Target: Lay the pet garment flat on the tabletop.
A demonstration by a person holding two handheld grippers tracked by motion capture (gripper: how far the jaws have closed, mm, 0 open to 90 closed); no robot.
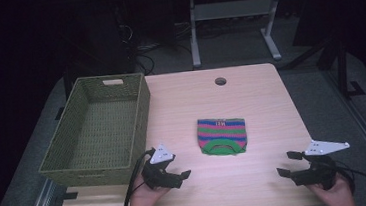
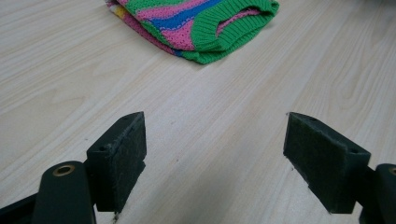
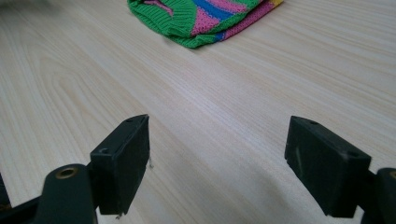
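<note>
A small striped knit garment (image 1: 222, 135), banded in green, pink and blue with a green ribbed edge, lies folded flat near the middle of the pale wooden surface (image 1: 250, 92). To its left stands an olive woven basket (image 1: 138, 118) at the surface's left edge, well apart from the garment.

The left gripper (image 1: 181, 177) sits low over the near part of the surface, below and to the left of the garment, held by a hand (image 1: 142, 201) coming in from the bottom. Its jaws stand spread wide with bare wood between them; in the left gripper view (image 2: 215, 154) the garment (image 2: 196, 25) lies ahead of them, not touching.

The right gripper (image 1: 287, 164) is near the right front of the surface, below and to the right of the garment, in the other hand (image 1: 337, 195). Its jaws are also spread wide and grasp nothing; in the right gripper view (image 3: 217, 158) the garment's green edge (image 3: 201, 21) lies ahead, apart from them
</note>
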